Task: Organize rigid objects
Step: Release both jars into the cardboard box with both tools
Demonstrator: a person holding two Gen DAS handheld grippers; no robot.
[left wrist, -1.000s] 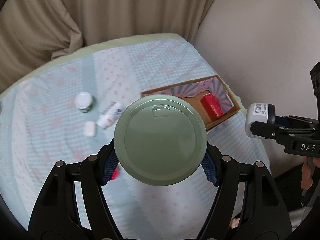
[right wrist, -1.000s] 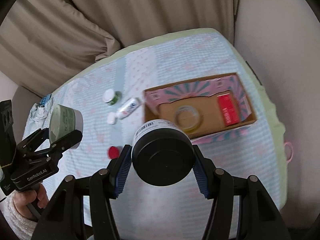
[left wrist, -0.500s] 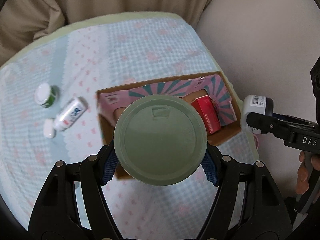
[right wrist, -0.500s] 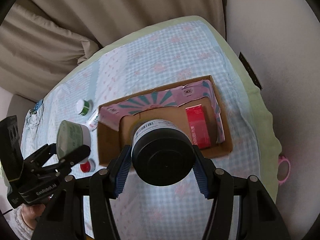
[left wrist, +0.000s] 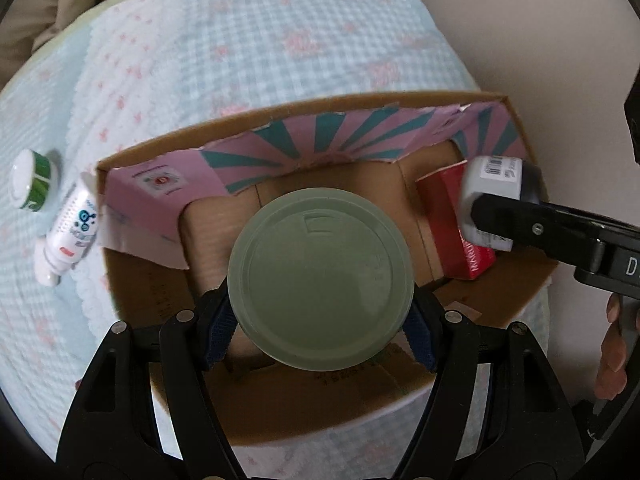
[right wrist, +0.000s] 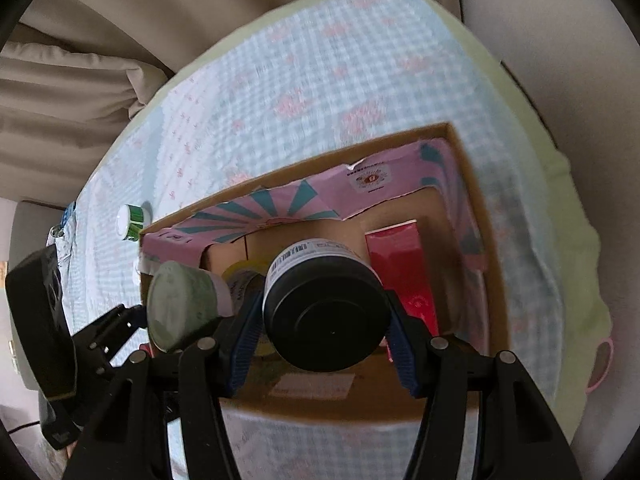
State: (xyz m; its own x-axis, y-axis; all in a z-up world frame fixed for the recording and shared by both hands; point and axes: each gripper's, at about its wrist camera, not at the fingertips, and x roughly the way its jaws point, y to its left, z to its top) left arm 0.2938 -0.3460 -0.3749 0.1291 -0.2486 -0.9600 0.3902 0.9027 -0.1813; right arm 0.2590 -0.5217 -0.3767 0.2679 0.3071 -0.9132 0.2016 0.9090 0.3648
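Observation:
My left gripper point(left wrist: 320, 320) is shut on a green-lidded jar point(left wrist: 320, 278), held over the open cardboard box point(left wrist: 168, 292) with its pink and teal flaps. My right gripper point(right wrist: 326, 336) is shut on a white jar with a black lid point(right wrist: 326, 312), also above the box point(right wrist: 472, 184). In the left wrist view that jar point(left wrist: 494, 184) hangs over a red carton point(left wrist: 448, 216) lying inside the box. In the right wrist view the green-lidded jar point(right wrist: 180, 308) sits left of the black lid, with a yellowish jar point(right wrist: 244, 276) in the box behind it and the red carton point(right wrist: 400, 264) on the right.
A small green pot with a white lid point(left wrist: 32, 180) and a white tube point(left wrist: 70, 228) lie on the checked cloth point(left wrist: 280, 40) left of the box. Beige curtains point(right wrist: 80, 60) hang behind. A person's fingers point(left wrist: 612, 356) grip the right handle. A pink ring point(right wrist: 600, 364) lies at the bed's right edge.
Both grippers have come down and forward with their jars, from above the cloth to right over the box, which now fills both views. The jaws have not changed.

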